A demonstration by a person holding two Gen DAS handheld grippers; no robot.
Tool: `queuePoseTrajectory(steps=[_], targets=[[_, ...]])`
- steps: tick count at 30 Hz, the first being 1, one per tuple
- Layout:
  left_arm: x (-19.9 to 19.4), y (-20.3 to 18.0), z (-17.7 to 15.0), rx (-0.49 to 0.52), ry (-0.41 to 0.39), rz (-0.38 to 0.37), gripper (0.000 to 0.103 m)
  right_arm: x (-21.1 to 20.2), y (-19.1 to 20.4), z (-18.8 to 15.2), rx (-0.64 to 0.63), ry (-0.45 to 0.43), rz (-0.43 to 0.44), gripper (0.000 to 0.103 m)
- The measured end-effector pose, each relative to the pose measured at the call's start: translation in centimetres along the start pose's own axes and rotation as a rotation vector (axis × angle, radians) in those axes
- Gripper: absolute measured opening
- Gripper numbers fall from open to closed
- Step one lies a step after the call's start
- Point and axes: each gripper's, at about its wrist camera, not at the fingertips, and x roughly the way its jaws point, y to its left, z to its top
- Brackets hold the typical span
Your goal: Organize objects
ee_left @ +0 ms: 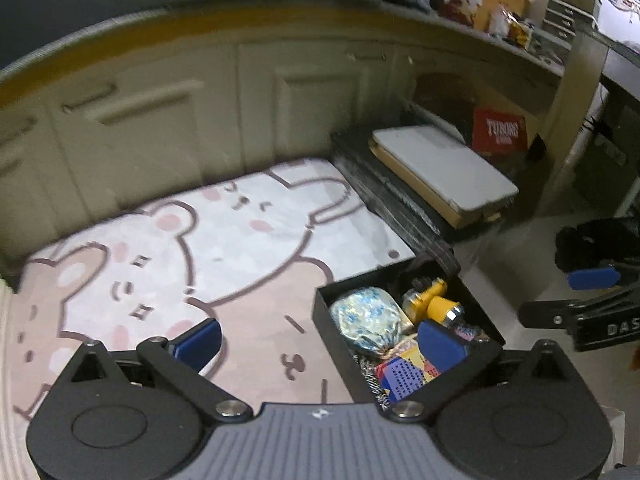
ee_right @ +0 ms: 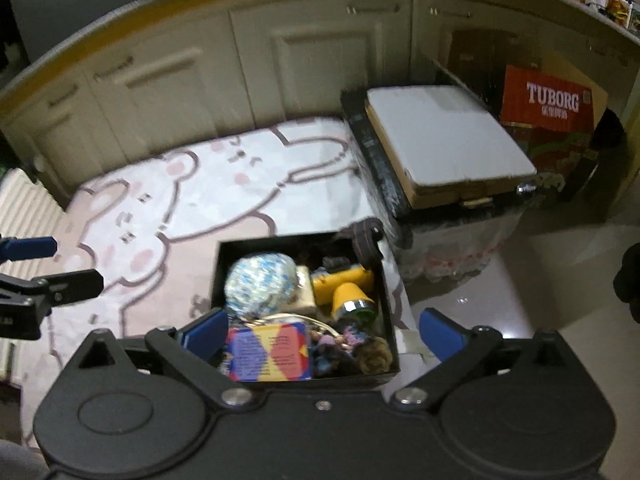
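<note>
Left gripper (ee_left: 320,346) jaws spread wide, nothing between the pads; right gripper (ee_right: 322,334) the same, spread wide and gripping nothing. No earlier frame to compare.

Black box (ee_right: 224,276) sits on the cartoon bear mat (ee_left: 168,248), at the mat's right-hand edge. In the right wrist view it lies between and just ahead of the two blue fingers (ee_right: 208,334) – the full interior shows: blue-white patterned ball (ee_right: 260,282) at the left-finger side, yellow flashlight (ee_right: 344,284) toward the right finger with its chrome lens end pointing back at the camera, colourful card box (ee_right: 268,354) nearest the gripper body, dark tangled items at the right near corner.

The left wrist view shows the same box only off by its right finger (ee_left: 440,344), which overlaps the near contents; the left finger sits over bare mat. This view also catches the other gripper out at the right edge – the right wrist view catches its partner at the far left.

Box long axis runs away from the right gripper, slightly skewed.

Beyond the box: a dark crate topped with a white board (ee_right: 444,136), close to the box's far right corner. Cabinet doors (ee_left: 160,128) bound the mat's far side. Open mat left of the box, bare floor (ee_right: 500,288) right of it.
</note>
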Motion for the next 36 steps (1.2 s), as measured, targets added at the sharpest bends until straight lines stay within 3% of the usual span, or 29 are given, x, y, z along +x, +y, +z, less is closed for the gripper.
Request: queuePoseTrajectory(steps=[5,13,20,26,29,36], targets=[[-3.7,-0.4,-0.4,0.012,-0.048,0.056,0.103,-3.7,1.4,-0.3,-0.039,-0.049,0.012,0.103],[-8.4,0.2,-2.2,-0.009,-0.102,-0.076,0.103,-8.1,2.9,-2.3,-0.042,-0.085,0.024,0.103],[-10.1,0.6,-4.5,0.01,-0.072,-0.135,0.103,-10.0,4.0,-5.3,-0.048,-0.14,-0.019,0.103],[-10.6,0.0,-6.4,0.103,-0.06,-0.131,0.103,-9.9,4.8,-7.2,-0.037,-0.159,-0.048,0.103],[-10.3,-0.1,-7.1,0.143,-0.025,-0.178,0.103,-9.7,4.9,-7.7,-0.018,-0.17,-0.064,0.103],[-9.4,-0.5,-8.1,0.224,0.033,-0.21,0.103,-8.8,5.5,-8.4,-0.037,-0.16,-0.095,0.103]])
